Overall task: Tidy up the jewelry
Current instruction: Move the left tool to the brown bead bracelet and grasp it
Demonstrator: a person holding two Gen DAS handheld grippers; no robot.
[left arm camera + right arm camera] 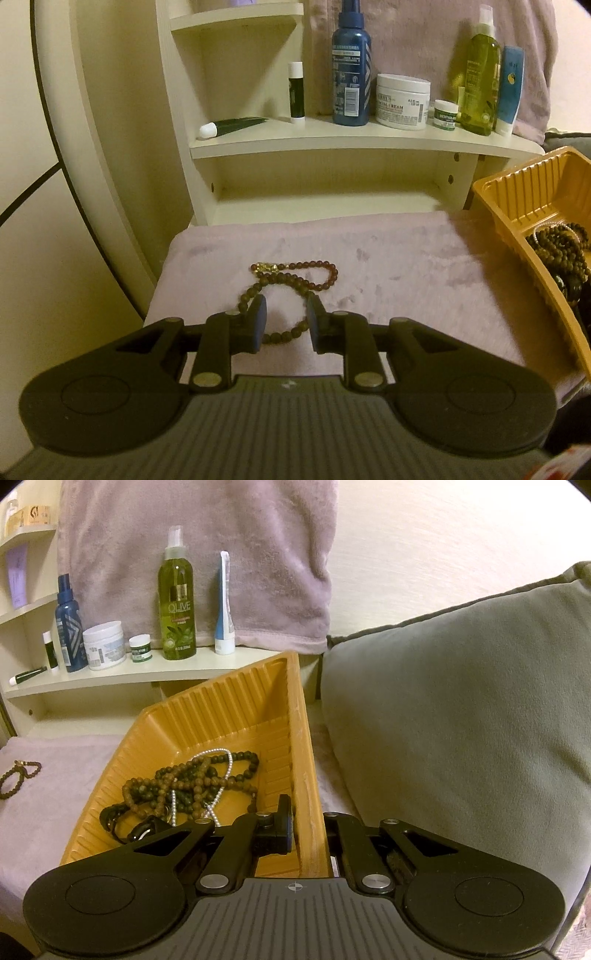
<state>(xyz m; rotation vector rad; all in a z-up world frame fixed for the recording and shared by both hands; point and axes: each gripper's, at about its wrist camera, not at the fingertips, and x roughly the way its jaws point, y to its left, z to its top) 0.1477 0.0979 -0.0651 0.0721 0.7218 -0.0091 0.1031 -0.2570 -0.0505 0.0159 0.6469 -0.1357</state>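
Task status: mostly complete, by the look of it. The orange tray (303,738) already contains a tangled pile of jewelry (192,779): dark and brown bead strands plus one thin pearl-like strand. One item is left outside it: a brown beaded bracelet (291,280) with a small gold charm, lying loose on the pink towel (388,266) that covers the surface, left of the tray.

Left hand-held gripper (286,321): jaws apart, nothing clamped. They hover directly at the near loop of the bracelet, which shows through the gap between the pads. Whether the pads touch the beads cannot be told.

Right hand-held gripper (310,830): jaws together on the near right wall of the tray, one pad inside and the other outside. The tray sits tilted, apparently steadied by this grip.

Remaining work, as judged: close on the bracelet, carry it rightward and release it into the tray. The cosmetics on the shelf (369,142) appear uninvolved.
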